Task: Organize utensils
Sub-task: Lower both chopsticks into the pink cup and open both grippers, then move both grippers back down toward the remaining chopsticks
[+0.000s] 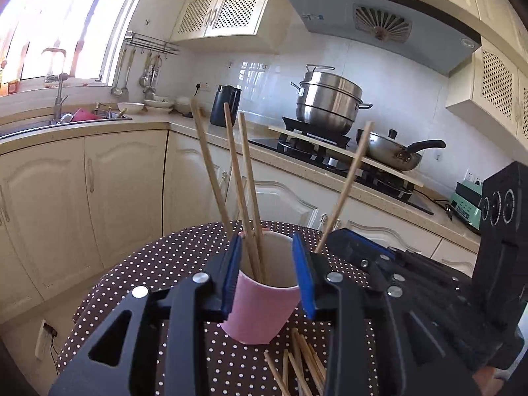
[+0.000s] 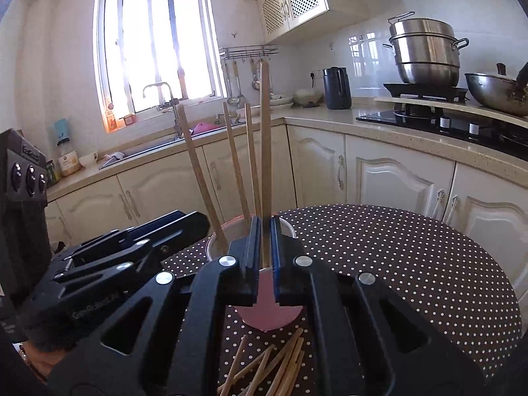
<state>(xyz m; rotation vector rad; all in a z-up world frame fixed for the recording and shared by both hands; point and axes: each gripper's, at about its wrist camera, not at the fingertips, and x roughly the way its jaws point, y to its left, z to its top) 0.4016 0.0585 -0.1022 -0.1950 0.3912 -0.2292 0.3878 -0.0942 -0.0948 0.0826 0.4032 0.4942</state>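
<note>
A pink cup (image 1: 260, 313) stands on the polka-dot table (image 1: 178, 257) with three wooden chopsticks (image 1: 244, 194) upright in it. My left gripper (image 1: 266, 265) is shut on the cup, blue pads against both sides. My right gripper (image 2: 263, 250) is shut on one chopstick (image 2: 265, 138), held upright just above the cup (image 2: 270, 316); it shows in the left wrist view (image 1: 346, 184) to the right of the cup. Several loose chopsticks (image 2: 274, 366) lie on the table in front of the cup, also seen in the left wrist view (image 1: 303, 363).
The round table's far edge (image 2: 429, 217) faces cream kitchen cabinets (image 2: 396, 178). A counter holds a stove with a steel pot (image 1: 326, 105) and pan (image 1: 392, 151), a black kettle (image 2: 336, 87) and a sink (image 2: 148, 148).
</note>
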